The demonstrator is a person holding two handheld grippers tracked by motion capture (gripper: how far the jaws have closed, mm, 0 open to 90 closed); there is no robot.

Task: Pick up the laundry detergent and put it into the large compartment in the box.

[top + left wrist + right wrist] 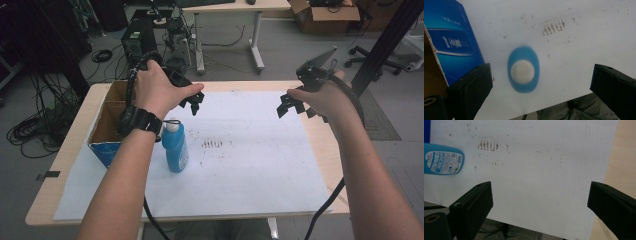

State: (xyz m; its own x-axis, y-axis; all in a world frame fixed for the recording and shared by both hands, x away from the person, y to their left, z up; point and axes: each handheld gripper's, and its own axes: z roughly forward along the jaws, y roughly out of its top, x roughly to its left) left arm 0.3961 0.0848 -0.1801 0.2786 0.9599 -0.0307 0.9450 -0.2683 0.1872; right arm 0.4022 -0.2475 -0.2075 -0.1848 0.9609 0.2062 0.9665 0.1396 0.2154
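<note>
Hovering wide-jawed above the blue bottle [175,145] — left tool [195,104], right tool [290,106] apart.

The setting is a laboratory or technical workroom. Indicators in the high view: a grey hard floor with coiled black cables [31,131] lying loose at the left; a black computer tower [135,42] and wired equipment standing on the floor beyond the table [327,165]; a second desk [235,10] on white legs farther back; an open cardboard carton [326,15] on the floor; an office chair base [371,59] at the right. The table is covered with a scuffed white sheet [260,165].
</note>
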